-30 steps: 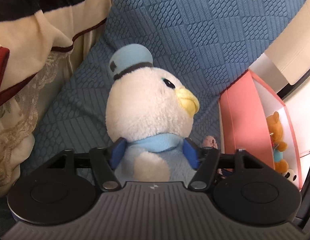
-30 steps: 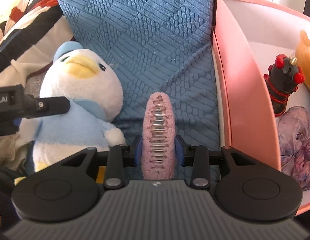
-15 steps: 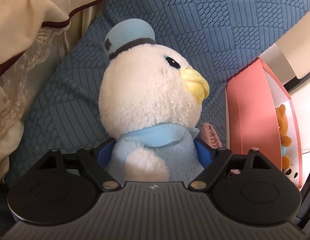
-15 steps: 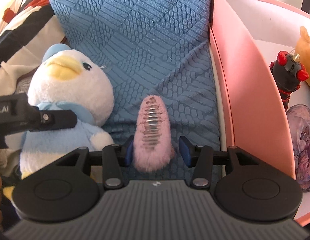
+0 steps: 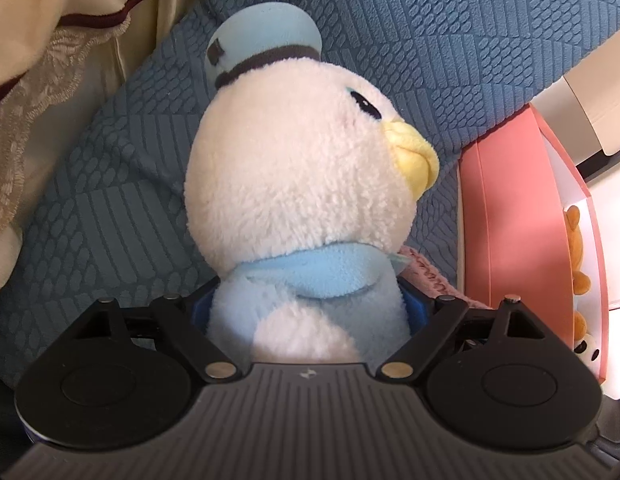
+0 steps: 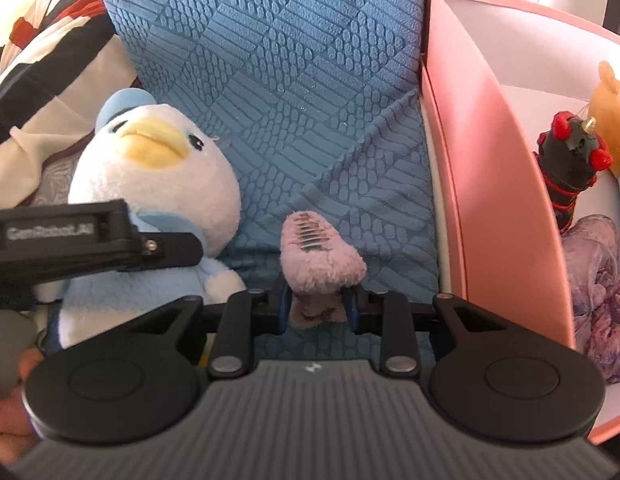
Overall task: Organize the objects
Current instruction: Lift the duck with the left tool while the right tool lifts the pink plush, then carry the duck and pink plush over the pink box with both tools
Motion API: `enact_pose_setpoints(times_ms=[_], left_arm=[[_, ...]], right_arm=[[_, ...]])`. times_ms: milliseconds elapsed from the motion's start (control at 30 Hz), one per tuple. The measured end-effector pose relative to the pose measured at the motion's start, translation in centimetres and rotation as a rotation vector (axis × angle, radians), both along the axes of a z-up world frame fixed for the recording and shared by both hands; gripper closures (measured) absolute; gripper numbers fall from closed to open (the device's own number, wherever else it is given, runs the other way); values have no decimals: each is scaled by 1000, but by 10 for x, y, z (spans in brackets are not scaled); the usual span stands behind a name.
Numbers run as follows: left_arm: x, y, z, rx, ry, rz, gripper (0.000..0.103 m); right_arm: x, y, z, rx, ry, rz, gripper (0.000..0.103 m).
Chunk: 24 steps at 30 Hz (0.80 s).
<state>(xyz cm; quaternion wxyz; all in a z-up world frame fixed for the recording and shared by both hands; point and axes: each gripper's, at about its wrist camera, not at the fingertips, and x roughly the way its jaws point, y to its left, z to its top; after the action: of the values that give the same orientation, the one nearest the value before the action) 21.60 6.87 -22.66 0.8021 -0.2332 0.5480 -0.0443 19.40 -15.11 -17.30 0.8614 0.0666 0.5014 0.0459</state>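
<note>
Left gripper (image 5: pixel 308 312) jaws clamped on white plush duck with light-blue hat and scarf (image 5: pixel 302 184), frame centre. Right gripper (image 6: pixel 318 304) jaws clamped on pink fuzzy hair clip (image 6: pixel 318 256), lower centre. Pink open box (image 6: pixel 490 184) seen at right, textured blue fabric cover (image 6: pixel 290 80) behind.

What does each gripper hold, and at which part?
Left gripper: the duck toy, by its blue body. Right gripper: the pink fuzzy hair clip, by its near end.
</note>
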Motion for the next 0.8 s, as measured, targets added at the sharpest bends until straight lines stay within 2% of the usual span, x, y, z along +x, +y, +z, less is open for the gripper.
enact_pose_setpoints(times_ms=[367, 567, 700, 800], left_arm=[[-14, 4, 11, 28, -37, 11, 21], [-27, 0, 27, 24, -44, 29, 22], [-38, -16, 43, 61, -53, 16, 22], [-38, -21, 51, 36, -62, 31, 22]], right_arm=[[-24, -9, 12, -11, -26, -1, 73], [-38, -8, 30, -1, -55, 28, 73], [-46, -10, 44, 12, -66, 38, 73], [-50, -15, 56, 26, -77, 42, 73]])
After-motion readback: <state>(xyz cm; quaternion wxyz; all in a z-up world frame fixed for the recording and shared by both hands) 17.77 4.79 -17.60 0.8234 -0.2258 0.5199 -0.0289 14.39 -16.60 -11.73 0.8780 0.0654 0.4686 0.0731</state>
